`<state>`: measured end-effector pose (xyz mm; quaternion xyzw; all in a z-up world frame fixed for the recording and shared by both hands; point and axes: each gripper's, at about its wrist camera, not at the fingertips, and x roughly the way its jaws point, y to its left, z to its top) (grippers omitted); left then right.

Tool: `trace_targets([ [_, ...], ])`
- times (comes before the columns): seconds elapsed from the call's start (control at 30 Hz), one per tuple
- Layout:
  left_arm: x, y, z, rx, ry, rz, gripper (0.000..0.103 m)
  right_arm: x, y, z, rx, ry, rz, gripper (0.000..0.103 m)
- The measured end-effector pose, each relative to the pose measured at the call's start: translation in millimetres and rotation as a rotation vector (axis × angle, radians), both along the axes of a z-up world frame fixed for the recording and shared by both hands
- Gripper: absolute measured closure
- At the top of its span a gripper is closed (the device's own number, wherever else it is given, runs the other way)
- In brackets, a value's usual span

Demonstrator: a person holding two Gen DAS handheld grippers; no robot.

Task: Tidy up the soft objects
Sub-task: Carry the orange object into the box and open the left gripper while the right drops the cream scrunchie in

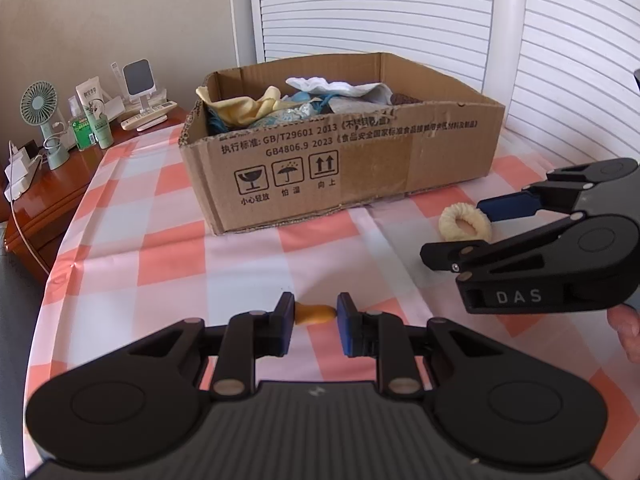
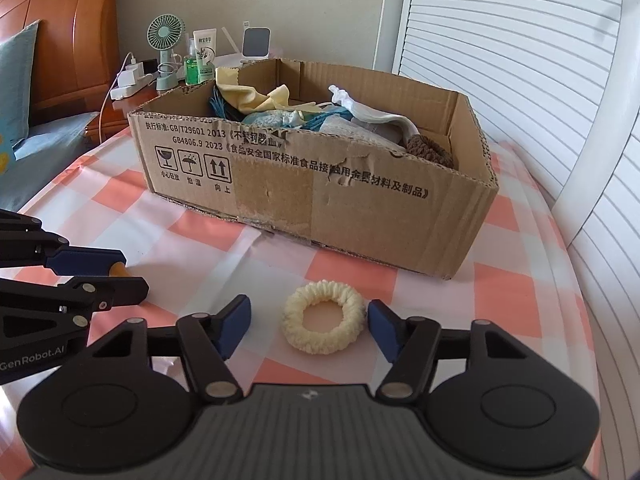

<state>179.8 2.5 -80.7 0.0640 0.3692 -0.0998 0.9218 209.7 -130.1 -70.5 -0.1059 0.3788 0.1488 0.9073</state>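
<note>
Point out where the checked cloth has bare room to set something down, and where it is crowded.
Free: the checked cloth left of the cardboard box, and the strip between the box front and the left gripper. Crowded: the box interior, heaped with fabrics; the nightstand; and the right side, where the right gripper straddles the cream scrunchie.

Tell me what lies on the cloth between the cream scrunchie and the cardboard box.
Nothing: in the right wrist view only bare checked tablecloth separates the cream scrunchie from the cardboard box. The right hand-held gripper straddles the scrunchie, jaws open.
</note>
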Motion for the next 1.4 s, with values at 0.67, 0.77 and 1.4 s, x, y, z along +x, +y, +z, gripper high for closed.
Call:
trace_targets([
  [0.67,-5,11,20,-0.016,0.019,-0.027,0.082,-16,-10,37,0.016,-0.062,-0.017,0.062],
  [0.77,-8,16,32,-0.033,0.007,-0.037,0.082,-21,-13,60,0.038,-0.114,-0.006,0.062],
  [1.4,30,15,97,-0.025,-0.101,-0.091,0.082,60,-18,95,0.075,-0.178,-0.124,0.004],
])
